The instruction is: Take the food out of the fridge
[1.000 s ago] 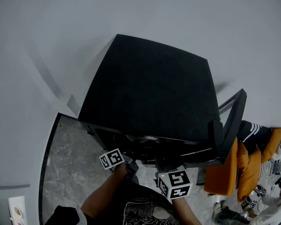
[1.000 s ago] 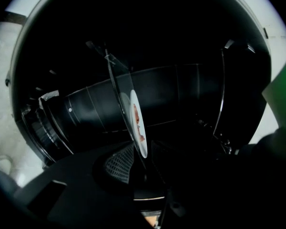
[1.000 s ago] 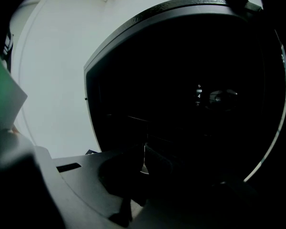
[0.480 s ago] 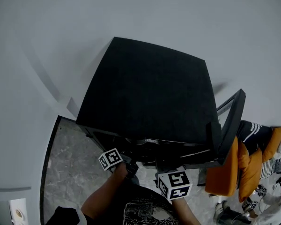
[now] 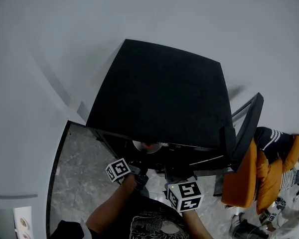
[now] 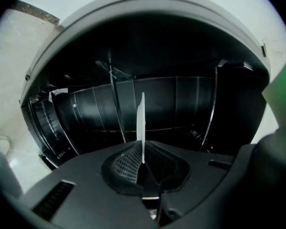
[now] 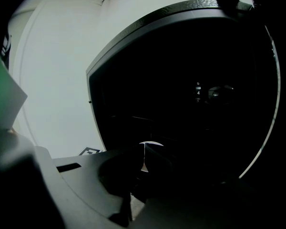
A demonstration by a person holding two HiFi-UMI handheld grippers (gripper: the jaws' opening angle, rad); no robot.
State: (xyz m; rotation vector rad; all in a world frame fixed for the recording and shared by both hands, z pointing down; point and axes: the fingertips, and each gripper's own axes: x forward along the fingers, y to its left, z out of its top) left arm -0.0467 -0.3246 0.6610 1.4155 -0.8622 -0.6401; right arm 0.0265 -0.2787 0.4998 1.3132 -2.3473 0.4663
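A black mini fridge (image 5: pixel 159 88) stands against the wall with its door (image 5: pixel 246 128) swung open to the right. Just inside its front edge lies a white plate (image 5: pixel 147 146) with something small and dark on it. My left gripper (image 6: pixel 143 163) is shut on the plate's rim (image 6: pixel 142 123), which shows as a thin white strip edge-on between the pads. My right gripper (image 7: pixel 144 163) also has a thin white sliver of plate (image 7: pixel 150 143) pinched between its shut jaws. In the head view both marker cubes, left (image 5: pixel 118 169) and right (image 5: pixel 185 195), sit at the fridge opening.
Wire shelf rails (image 6: pixel 115 104) line the dark fridge interior. Grey marble floor (image 5: pixel 74 168) lies to the left. An orange seat (image 5: pixel 239 183) and a person's striped sleeve (image 5: pixel 269 138) are beside the open door. A white wall (image 5: pixel 40 59) runs behind.
The white plate has come into sight at the fridge's front edge in the head view; before it was hidden. The left cube has shifted slightly. The right gripper has stayed put.
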